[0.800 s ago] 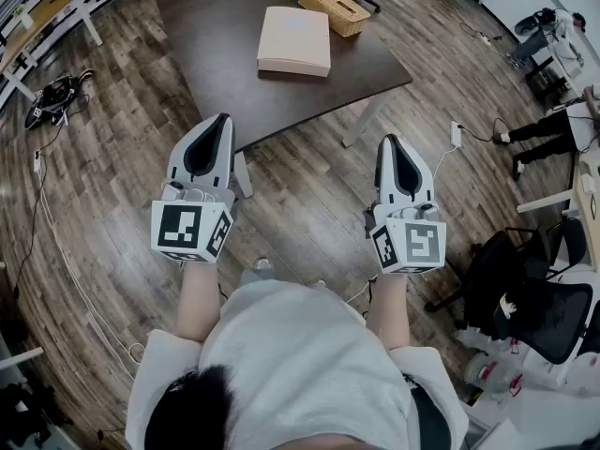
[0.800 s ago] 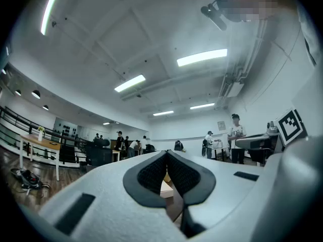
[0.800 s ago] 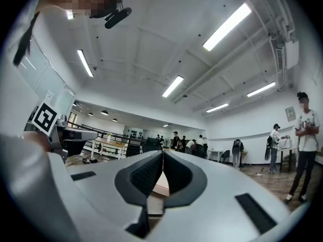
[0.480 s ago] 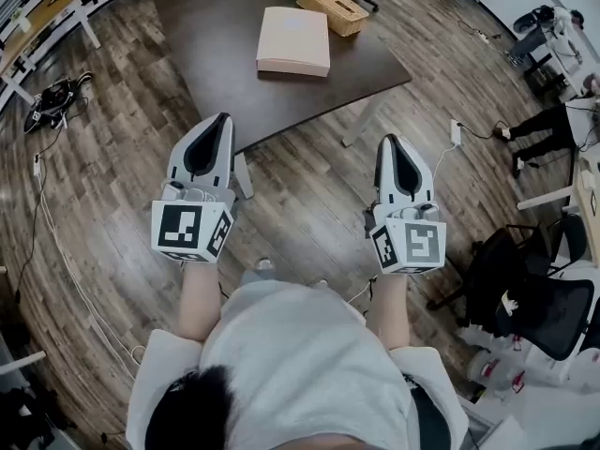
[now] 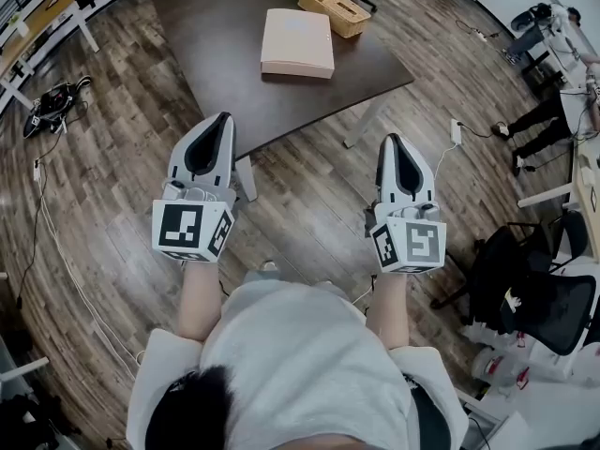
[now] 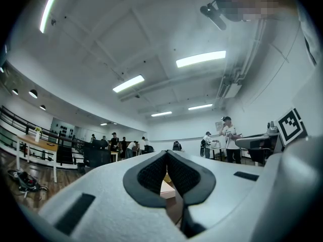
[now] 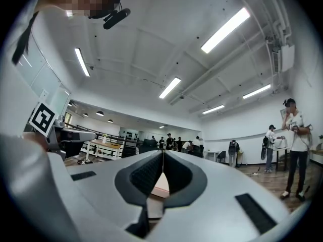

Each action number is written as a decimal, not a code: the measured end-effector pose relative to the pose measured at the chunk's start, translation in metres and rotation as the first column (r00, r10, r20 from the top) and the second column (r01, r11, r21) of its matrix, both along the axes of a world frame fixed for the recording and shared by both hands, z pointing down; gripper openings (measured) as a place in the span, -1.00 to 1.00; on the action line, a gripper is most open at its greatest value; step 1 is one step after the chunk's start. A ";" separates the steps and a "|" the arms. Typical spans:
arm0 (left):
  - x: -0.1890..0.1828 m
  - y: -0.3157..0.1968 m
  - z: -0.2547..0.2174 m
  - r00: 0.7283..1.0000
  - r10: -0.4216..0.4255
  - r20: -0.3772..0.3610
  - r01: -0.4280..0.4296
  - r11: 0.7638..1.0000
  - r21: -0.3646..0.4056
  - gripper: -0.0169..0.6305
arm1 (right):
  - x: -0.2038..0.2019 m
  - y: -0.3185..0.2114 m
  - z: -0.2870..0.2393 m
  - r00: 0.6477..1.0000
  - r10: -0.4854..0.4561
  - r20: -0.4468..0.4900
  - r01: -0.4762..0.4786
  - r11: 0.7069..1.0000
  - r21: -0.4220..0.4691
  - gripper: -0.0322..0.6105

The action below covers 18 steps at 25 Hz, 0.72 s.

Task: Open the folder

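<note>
Folder [image 5: 297,41], pale pink and closed, lies flat on the dark table [image 5: 216,64], well ahead of both claws and between the lines along which they point. The left claw [image 5: 221,118] has its jaws pressed together with nothing between them; in its own view the dark pads meet at the tips, and a pale sliver of the folder shows through the small gap below them. The right claw [image 5: 392,140] is likewise closed and empty, its pads touching at the tips. Both are held side by side, well apart from each other. In the head view the left claw's tip shows against the table's near edge, while the right claw hangs over the wooden floor [image 5: 309,195]. Beyond the folder, farther from the claws, stands a wicker basket [image 5: 335,9].
</note>
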<state>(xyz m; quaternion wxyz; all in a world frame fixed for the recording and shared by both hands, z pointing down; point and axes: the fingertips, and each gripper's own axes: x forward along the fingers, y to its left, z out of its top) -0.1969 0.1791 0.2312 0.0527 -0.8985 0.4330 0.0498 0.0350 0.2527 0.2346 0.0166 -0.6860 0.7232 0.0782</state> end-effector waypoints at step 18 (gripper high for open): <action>0.000 -0.027 0.007 1.000 0.028 -0.003 -0.028 1.000 0.006 -0.92 | -0.006 -0.027 0.010 0.999 -0.020 0.028 0.020 1.000 -0.006 -0.86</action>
